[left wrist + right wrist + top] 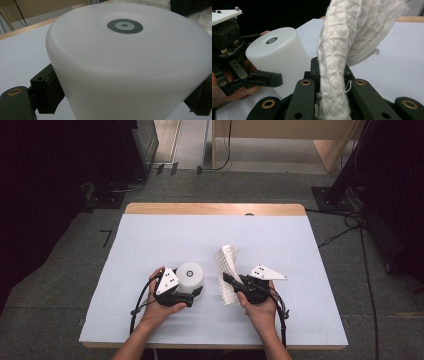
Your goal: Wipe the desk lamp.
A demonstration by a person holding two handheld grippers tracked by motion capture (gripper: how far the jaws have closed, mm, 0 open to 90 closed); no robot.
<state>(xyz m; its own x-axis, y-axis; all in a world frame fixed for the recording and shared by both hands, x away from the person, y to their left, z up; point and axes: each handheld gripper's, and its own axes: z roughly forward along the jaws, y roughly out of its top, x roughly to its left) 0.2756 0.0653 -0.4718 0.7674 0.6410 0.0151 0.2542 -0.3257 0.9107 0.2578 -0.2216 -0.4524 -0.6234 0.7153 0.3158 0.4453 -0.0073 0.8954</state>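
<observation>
Left gripper (192,295) clamps white cylinder (190,277); right gripper (230,282) is closed tight on white cloth (226,265).

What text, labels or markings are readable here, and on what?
No readable words, brand or numbers anywhere.
White cylinder: grey ring mark on its top face, a sign only, no lettering.
White cloth: plain weave, no tag or print visible.
Grey plate on the right gripper: small dark dots, not characters.
White table cover: unmarked.
</observation>
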